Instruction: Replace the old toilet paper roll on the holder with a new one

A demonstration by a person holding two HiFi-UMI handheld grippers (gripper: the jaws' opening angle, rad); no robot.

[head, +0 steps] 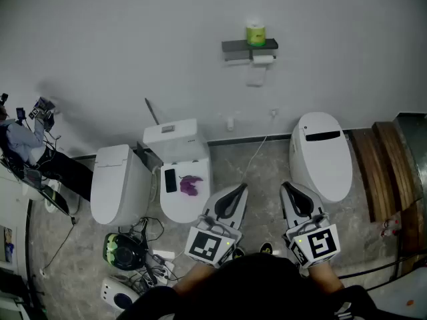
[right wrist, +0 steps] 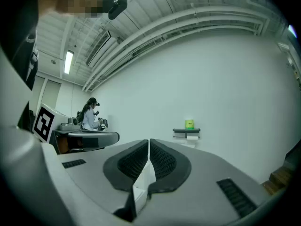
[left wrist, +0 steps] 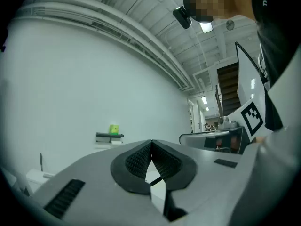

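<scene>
On the far white wall hangs a dark holder shelf point(head: 249, 46) with a white paper roll point(head: 263, 59) under it, a sheet hanging down. A green-wrapped new roll point(head: 255, 35) stands on top of the shelf. The same shelf point(left wrist: 109, 135) and green roll point(left wrist: 114, 129) show small in the left gripper view, and the shelf point(right wrist: 186, 131) and green roll point(right wrist: 189, 123) in the right gripper view. My left gripper point(head: 233, 193) and right gripper point(head: 291, 193) are held low and level, far from the wall, both shut with nothing between the tips.
Three white toilets stand on the floor between me and the wall: one point(head: 120, 183) at left, one point(head: 179, 172) with a black phone and purple item on its lid, one point(head: 322, 154) at right. Cables and devices point(head: 127, 259) lie at left. Wooden steps point(head: 383, 169) are at right. A person point(right wrist: 89, 114) stands far left.
</scene>
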